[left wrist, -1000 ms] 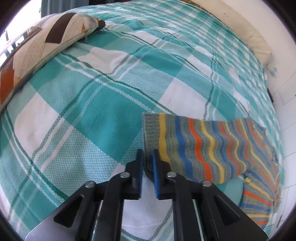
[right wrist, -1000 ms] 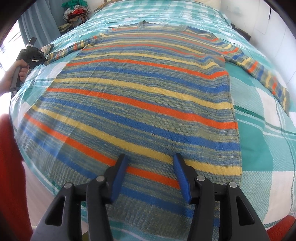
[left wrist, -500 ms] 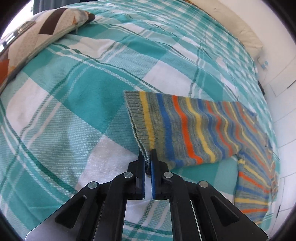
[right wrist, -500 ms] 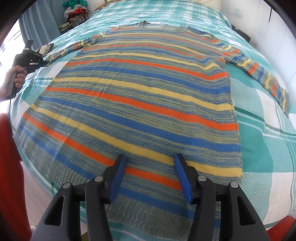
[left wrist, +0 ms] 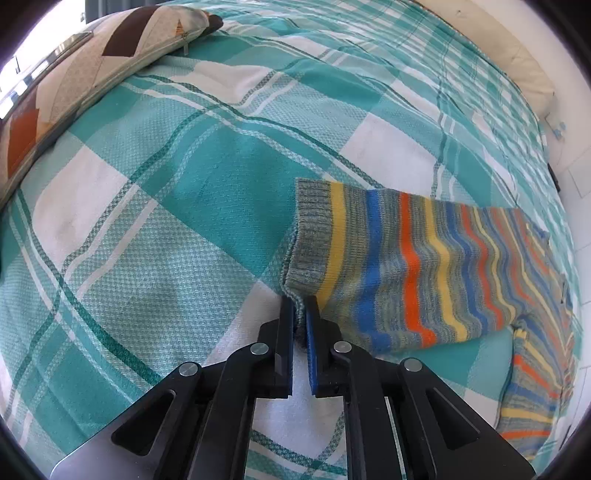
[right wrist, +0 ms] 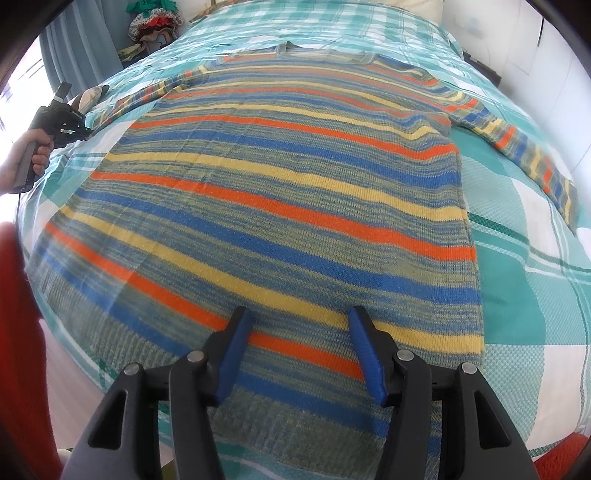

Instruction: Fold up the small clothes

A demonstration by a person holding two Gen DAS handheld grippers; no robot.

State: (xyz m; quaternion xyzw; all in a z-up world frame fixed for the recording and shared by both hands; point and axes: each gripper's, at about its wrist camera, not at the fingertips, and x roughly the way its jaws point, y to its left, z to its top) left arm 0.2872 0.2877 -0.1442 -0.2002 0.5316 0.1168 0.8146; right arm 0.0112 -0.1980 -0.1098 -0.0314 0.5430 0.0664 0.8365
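Observation:
A striped knit sweater (right wrist: 280, 192) in blue, orange, yellow and grey lies flat on the bed, hem toward me, in the right wrist view. My right gripper (right wrist: 299, 325) is open, hovering just above the sweater near its hem. In the left wrist view my left gripper (left wrist: 300, 306) is shut on the grey ribbed cuff (left wrist: 310, 236) of the left sleeve (left wrist: 424, 273). The left gripper also shows in the right wrist view (right wrist: 79, 125) at the bed's left edge. The right sleeve (right wrist: 524, 155) lies stretched out to the right.
The bed carries a teal and white checked cover (left wrist: 177, 192). A patterned pillow (left wrist: 74, 74) lies at the far left in the left wrist view. A pile of clothes (right wrist: 155, 22) and a curtain stand beyond the bed's far left corner. A white wall runs along the right.
My left gripper has closed on the sleeve cuff and shifted with it, the cuff's corner now gathered between the fingers. My right gripper has stayed open and almost still over the hem.

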